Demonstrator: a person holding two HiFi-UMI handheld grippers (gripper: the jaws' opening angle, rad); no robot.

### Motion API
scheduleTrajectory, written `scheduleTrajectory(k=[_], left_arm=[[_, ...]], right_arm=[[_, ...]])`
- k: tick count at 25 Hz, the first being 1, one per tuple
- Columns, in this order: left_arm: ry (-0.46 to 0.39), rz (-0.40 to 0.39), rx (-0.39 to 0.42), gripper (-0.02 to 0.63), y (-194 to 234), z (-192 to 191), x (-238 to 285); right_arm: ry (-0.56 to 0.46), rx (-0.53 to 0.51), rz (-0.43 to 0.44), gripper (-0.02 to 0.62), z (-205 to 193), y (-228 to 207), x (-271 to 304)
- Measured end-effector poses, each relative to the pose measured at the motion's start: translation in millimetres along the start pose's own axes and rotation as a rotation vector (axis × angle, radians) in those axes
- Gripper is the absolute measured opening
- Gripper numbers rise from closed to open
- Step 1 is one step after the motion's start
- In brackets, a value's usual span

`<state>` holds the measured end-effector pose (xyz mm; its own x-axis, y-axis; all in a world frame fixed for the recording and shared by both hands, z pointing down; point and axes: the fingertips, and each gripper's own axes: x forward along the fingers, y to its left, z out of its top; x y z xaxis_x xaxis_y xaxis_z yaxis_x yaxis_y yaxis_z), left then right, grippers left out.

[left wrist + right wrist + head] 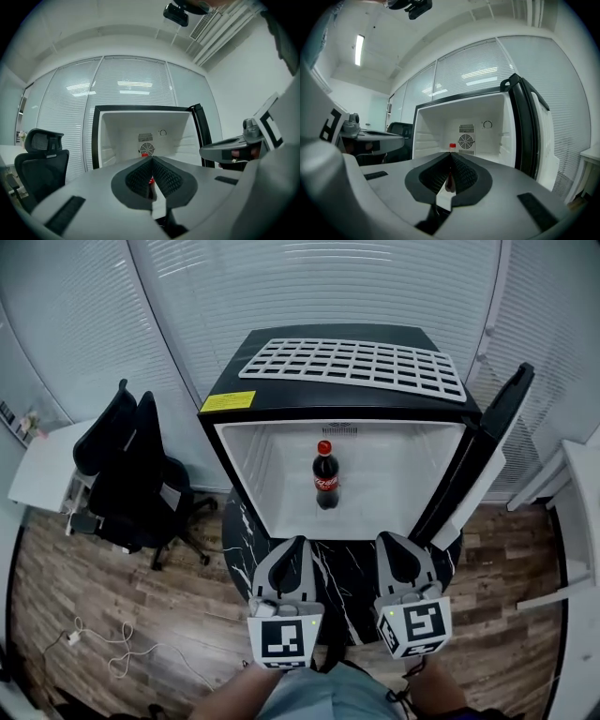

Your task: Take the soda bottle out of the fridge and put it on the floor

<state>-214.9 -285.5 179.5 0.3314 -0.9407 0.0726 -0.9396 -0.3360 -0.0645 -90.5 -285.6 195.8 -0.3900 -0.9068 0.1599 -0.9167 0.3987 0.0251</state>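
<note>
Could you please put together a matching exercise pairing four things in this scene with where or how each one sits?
1. soda bottle
2. wire rack
3. office chair
4. fridge door

A. lying on top of the fridge
B. swung wide open
C. standing inside the fridge
D. on the floor, left of the fridge

Pairs: 1-C, 2-A, 3-D, 4-B
</note>
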Motion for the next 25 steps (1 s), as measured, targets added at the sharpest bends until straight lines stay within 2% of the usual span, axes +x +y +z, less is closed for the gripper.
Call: scheduleTrajectory(k=[7,15,25], left_arm=[[0.029,-0.028,-0.03,0.015,17.9,-18.1,34.9],[0.009,-0.019,-0.007,0.015,52.4,-15.6,89.1],[0.009,-0.026,-0.01,0.015,68.4,-25.3,131.5]], right_arm=[[0.027,0.005,-0.002,0.014,-7.9,-0.1,43.0],[0.032,-0.005,-0.012,0.014,-3.3,-10.2,93.5],[0.022,-0.013,0.028,0.025,0.0,-11.0,148.2]])
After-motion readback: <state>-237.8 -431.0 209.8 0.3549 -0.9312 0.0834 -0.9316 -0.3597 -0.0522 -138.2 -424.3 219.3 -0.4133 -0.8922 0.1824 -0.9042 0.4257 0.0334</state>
